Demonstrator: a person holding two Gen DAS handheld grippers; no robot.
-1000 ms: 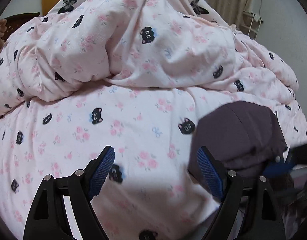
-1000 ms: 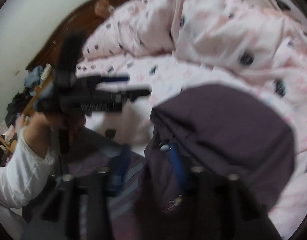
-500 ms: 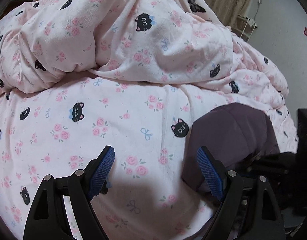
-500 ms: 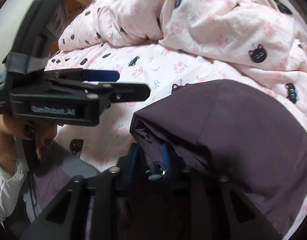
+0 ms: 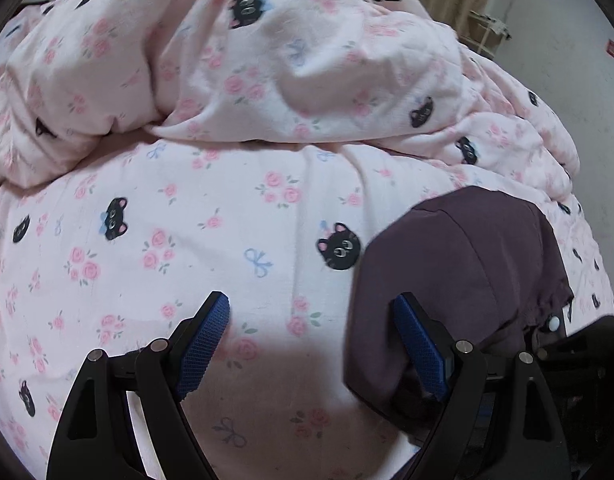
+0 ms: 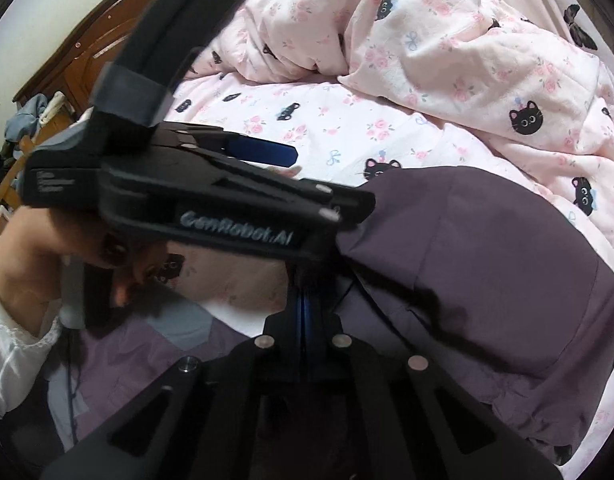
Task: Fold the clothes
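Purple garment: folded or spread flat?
Folded. The purple garment sits doubled into a rounded bundle on the bedsheet, with layered edges showing.

One dark purple garment lies on the bed sheet, with one rumpled duvet heaped beyond it. Two tongs are in view: the left tongs, beside the garment, with two blue pads, and the right tongs at its edge. One hand shows, in one white sleeve.
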